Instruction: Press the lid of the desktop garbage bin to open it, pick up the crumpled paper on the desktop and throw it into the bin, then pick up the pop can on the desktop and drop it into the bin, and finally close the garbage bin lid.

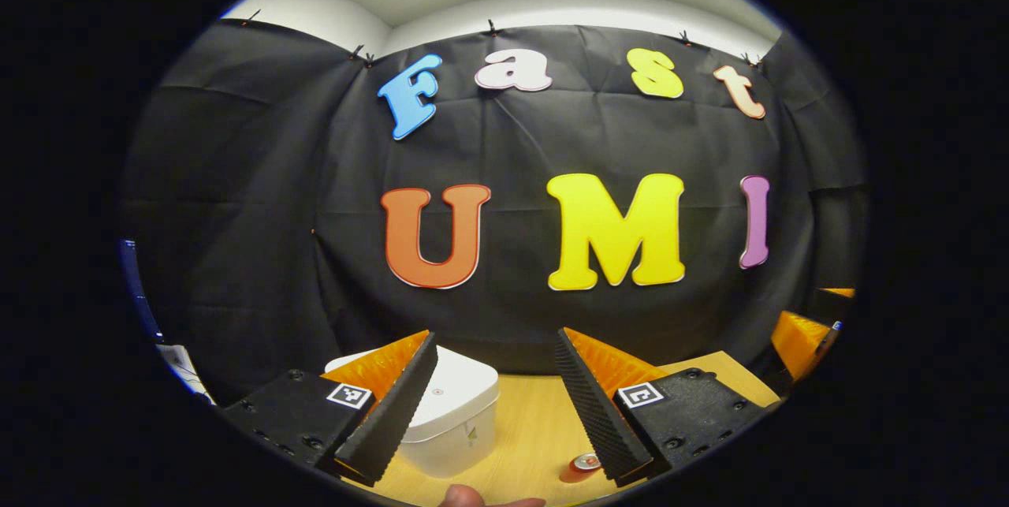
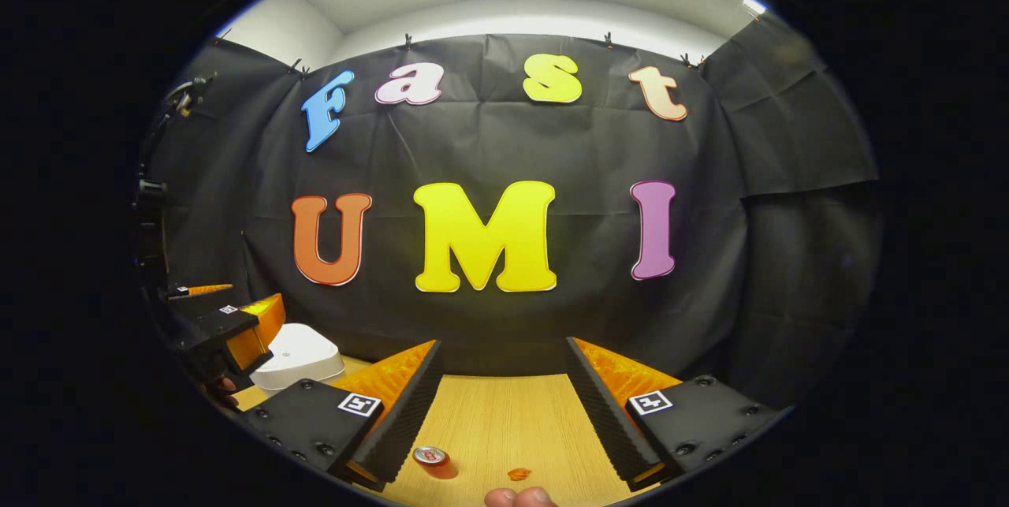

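Bin sits far left on the surface, lid down; its light plastic wants a gentle press on top. Left claw is spread and holding nothing. Pop can lies near the middle: thin, slick, dents easily, so pinch mid-body. Right claw is spread too. An orange scrap is too small to identify

From the right gripper view I see my right gripper held above the wooden table, jaws spread wide with nothing between them. A can stands on the table near the left finger, a small orange scrap beside it. Far left, the other gripper hangs just by the closed white bin.
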Demonstrator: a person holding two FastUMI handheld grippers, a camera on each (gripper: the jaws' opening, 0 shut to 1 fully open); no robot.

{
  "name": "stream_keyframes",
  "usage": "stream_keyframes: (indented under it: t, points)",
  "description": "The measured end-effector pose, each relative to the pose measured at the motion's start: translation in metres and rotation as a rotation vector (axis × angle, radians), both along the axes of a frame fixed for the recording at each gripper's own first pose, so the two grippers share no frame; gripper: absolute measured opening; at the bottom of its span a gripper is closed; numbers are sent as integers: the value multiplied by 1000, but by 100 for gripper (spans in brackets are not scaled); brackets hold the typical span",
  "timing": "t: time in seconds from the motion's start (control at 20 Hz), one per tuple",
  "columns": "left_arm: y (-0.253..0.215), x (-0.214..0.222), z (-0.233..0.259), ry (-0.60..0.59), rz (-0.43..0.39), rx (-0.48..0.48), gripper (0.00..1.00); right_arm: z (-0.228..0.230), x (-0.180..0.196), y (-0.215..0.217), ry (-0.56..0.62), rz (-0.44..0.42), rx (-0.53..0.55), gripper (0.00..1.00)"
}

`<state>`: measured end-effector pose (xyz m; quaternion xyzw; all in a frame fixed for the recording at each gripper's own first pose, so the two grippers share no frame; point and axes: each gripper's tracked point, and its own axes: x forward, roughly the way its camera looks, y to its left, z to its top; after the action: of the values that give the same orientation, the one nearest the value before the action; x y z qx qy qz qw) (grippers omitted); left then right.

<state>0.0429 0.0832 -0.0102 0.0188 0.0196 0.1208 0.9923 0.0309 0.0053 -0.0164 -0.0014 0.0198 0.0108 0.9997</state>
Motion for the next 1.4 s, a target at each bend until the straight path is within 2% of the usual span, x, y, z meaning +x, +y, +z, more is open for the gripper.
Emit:
stream_keyframes:
  t: [0.35, 0.55, 0.6, 0.65, 0.7, 0.8, 1.2, 1.4]
  points:
    - [46, 31, -20, 56, 140, 3, 90, -5, 17, -9, 19, 12, 1, 98]
    - [71, 46, -42, 112, 225, -14, 80, -8, 27, -15, 35, 24, -4, 98]
    - [77, 47, -50, 130, 239, -28, 75, -9, 29, -17, 37, 25, -7, 98]
    - [80, 50, -59, 149, 247, -49, 70, -10, 32, -18, 40, 25, -9, 98]
    - [82, 54, -66, 164, 255, -66, 59, -11, 33, -19, 42, 25, -9, 98]
    - [83, 59, -81, 202, 263, -99, 45, -14, 37, -22, 51, 24, -8, 98]
    - [94, 77, -116, 300, 276, -121, 20, -29, 41, -32, 91, 10, -11, 98]
    - [93, 78, -121, 313, 261, -133, 14, -30, 43, -33, 90, 4, -13, 98]
